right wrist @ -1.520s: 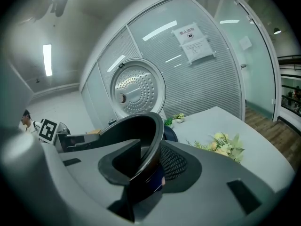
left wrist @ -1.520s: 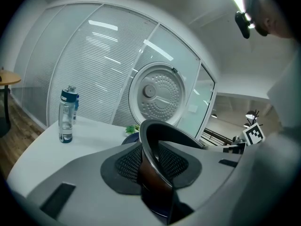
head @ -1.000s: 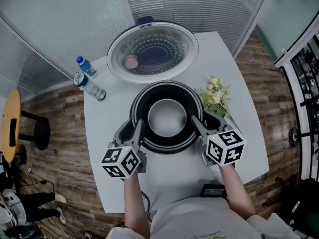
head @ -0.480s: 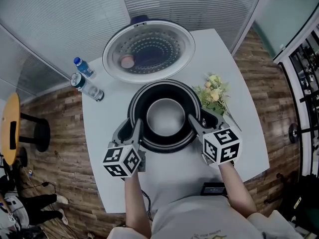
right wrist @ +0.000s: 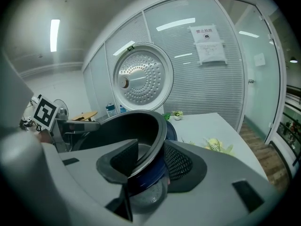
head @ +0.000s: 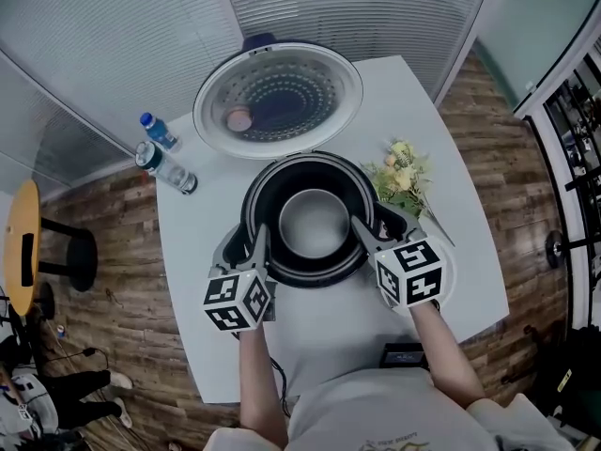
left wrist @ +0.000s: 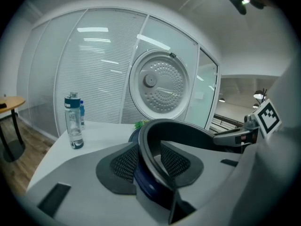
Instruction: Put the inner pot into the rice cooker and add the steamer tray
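Note:
The dark inner pot (head: 260, 198) sits in the blue rice cooker (left wrist: 146, 185), whose round perforated lid (head: 278, 100) stands open behind it. My left gripper (head: 255, 242) straddles the pot's left rim (left wrist: 155, 145). My right gripper (head: 362, 234) straddles the right rim (right wrist: 157, 140). Both sets of jaws have just been opening. In each gripper view the rim stands between the mesh pads (left wrist: 176, 161) (right wrist: 181, 161) with a gap beside it. No steamer tray shows in any view.
Two water bottles (head: 155, 130) (head: 169, 167) stand at the white table's (head: 460, 252) left edge. A small bunch of flowers (head: 404, 177) lies right of the cooker. A black device (head: 402, 356) rests at the front edge. An orange side table (head: 19, 242) stands on the floor at left.
Both grippers have rolled slightly on the pot's rim and their marker cubes have turned a little. The pot stays seated in the cooker.

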Demonstrator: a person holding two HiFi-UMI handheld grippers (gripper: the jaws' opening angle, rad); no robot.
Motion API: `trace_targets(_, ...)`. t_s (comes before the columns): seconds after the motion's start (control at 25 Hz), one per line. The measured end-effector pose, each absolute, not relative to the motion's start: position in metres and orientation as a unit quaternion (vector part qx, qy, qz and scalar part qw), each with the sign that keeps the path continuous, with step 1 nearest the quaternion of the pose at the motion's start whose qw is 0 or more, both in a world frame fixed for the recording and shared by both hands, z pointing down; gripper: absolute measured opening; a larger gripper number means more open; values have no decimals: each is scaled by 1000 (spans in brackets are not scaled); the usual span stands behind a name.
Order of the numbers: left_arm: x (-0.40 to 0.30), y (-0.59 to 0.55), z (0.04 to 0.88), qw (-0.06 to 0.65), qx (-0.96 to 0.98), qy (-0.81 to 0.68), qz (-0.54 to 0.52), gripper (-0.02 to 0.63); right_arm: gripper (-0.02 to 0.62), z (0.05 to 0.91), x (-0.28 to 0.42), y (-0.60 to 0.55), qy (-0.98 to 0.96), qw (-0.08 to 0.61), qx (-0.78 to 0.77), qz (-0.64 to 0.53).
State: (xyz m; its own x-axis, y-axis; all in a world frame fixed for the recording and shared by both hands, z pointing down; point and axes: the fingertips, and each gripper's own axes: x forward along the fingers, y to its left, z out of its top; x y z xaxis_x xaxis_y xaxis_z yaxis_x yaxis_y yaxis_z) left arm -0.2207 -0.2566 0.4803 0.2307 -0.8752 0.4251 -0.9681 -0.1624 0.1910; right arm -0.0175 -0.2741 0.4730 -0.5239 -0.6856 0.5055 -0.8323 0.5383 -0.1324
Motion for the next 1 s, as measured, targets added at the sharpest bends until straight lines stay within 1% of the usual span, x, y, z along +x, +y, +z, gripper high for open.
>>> trace_targets(0.12,-223,-255,481,198,750,-619,124,155,187,472,-17,-273,-853,217,450,153)
trace_targets(0.32,-224,-249,478,200,746,-624,116,193,187,468,-11,-270,-851,209,457,156)
trace_targets(1.0,-195,-203,434,187,770,-606,74,193,186,432,17,-227,-848,165,479,154)
